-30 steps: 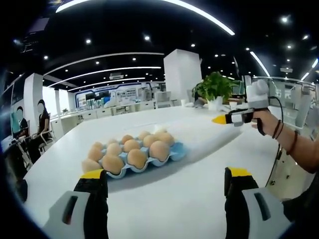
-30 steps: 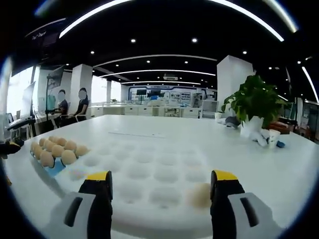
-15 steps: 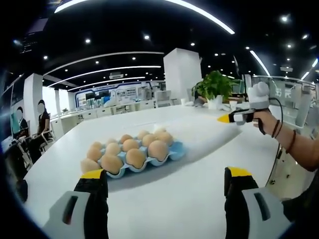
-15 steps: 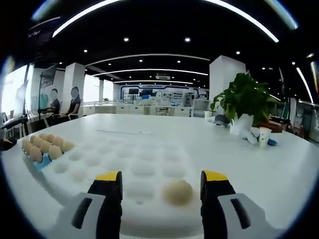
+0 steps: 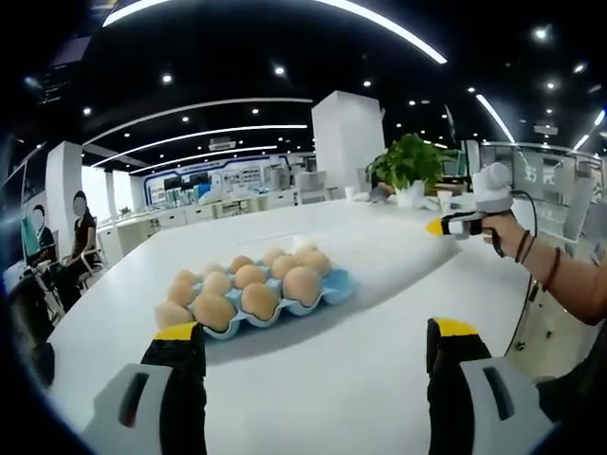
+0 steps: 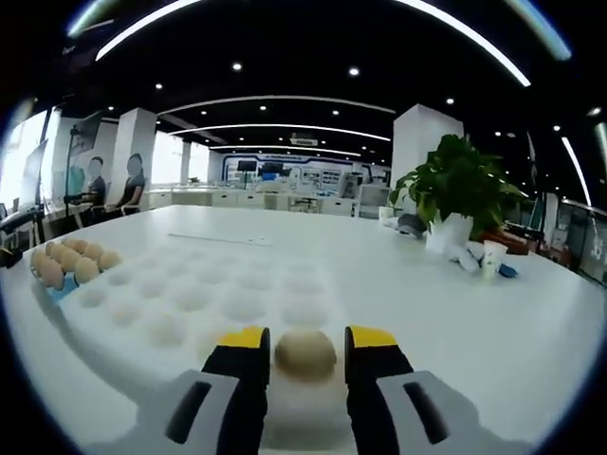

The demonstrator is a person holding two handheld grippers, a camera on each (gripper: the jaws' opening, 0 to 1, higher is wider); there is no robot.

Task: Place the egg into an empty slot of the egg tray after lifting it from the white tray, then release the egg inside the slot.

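Right claw [image 6: 295,338] closed in around the egg [image 6: 304,353], yellow tips flanking it on both sides at the near edge of the white tray [image 6: 190,303]; contact looks made or all but made, though real clamping pressure cannot be told. Egg sitting squarely between the tips, dead ahead, still seated in its dimple, not yet lifted. Long axis hard to read from here; looks roughly round from this angle.

Blue egg tray [image 5: 327,289] off to the left of the white tray on the worktop [image 5: 313,379], seen small at the left edge in the right gripper view [image 6: 57,284]. Loaded with brown eggs; from the left gripper view a free slot cannot be made out for certain. Coming move judged as: up first, then across leftward to that tray.

Left claw [image 5: 313,341] spread wide, holding nothing, aimed at the egg tray and nearer to it than the right claw [image 5: 444,226].

No brand, label or legible writing anywhere.
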